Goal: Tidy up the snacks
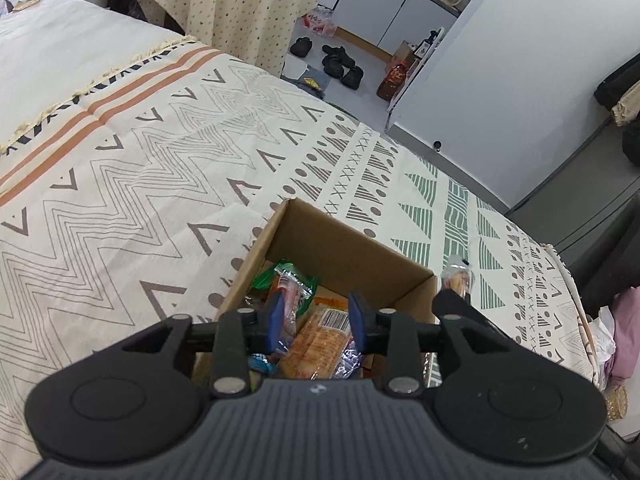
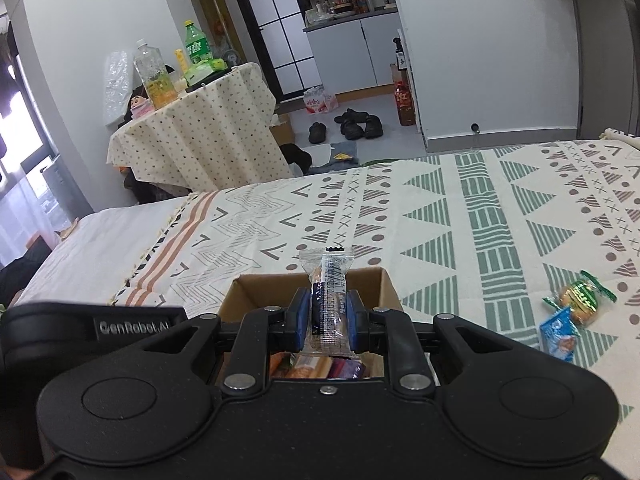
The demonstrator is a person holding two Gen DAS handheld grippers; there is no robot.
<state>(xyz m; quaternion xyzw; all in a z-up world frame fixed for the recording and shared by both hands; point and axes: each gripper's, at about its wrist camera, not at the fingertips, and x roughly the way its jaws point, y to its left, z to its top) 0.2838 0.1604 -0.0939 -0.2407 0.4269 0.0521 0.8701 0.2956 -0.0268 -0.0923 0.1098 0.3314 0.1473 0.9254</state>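
An open cardboard box (image 1: 340, 248) sits on the patterned bedspread (image 1: 160, 160) and holds several wrapped snacks. My left gripper (image 1: 316, 320) hovers over it, open; a clear packet with an orange-red snack (image 1: 289, 296) leans beside its left pad, and an orange barcoded packet (image 1: 320, 336) lies below the gap. My right gripper (image 2: 326, 316) is shut on a clear-wrapped snack bar (image 2: 328, 280) standing upright above the box's near side (image 2: 264, 292). That bar also shows past the box's right corner in the left wrist view (image 1: 458, 276).
A green-wrapped pastry (image 2: 580, 300) and a blue packet (image 2: 558, 336) lie on the bedspread to the right of the box. Beyond the bed stand a cloth-covered side table (image 2: 192, 140) with bottles, and shoes (image 2: 356, 126) on the floor.
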